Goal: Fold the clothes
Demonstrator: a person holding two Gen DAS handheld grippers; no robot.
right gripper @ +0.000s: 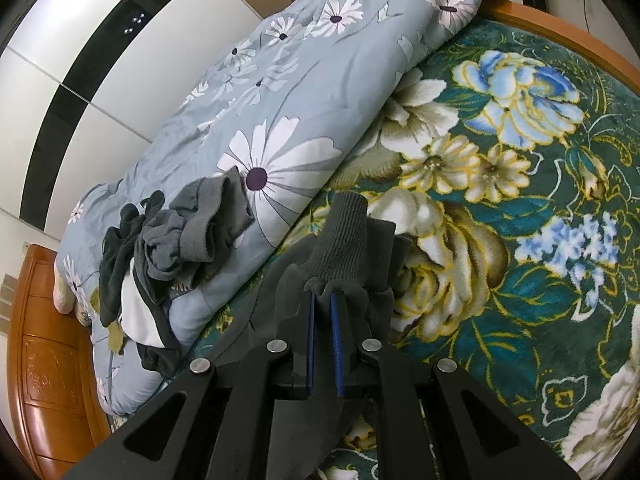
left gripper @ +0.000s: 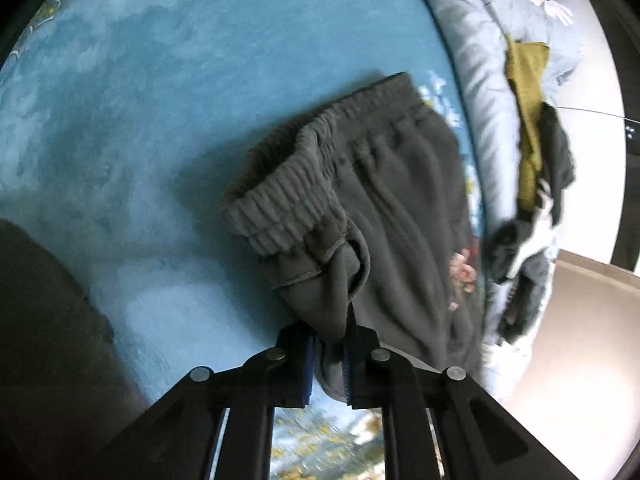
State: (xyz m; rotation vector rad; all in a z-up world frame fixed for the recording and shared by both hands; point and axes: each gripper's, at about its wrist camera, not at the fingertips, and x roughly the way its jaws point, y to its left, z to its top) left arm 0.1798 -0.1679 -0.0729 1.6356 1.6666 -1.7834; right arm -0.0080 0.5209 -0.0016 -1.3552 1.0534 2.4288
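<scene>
Gripping grey sweatpants (left gripper: 384,184) above the floral blanket (right gripper: 520,208), left gripper (left gripper: 329,354) pinches the waistband corner, right gripper (right gripper: 325,312) a ribbed cuff; thick fleece could slip, skewing the fold

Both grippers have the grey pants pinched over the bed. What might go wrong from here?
1. The left gripper pinches only a small bunch of the grey pants near the waistband, so the fabric may slip out.
2. The right gripper grips just below the ribbed cuff; a sharp pull could free it.
3. The pile of clothes on the quilt is close; swinging pants could snag it.
</scene>
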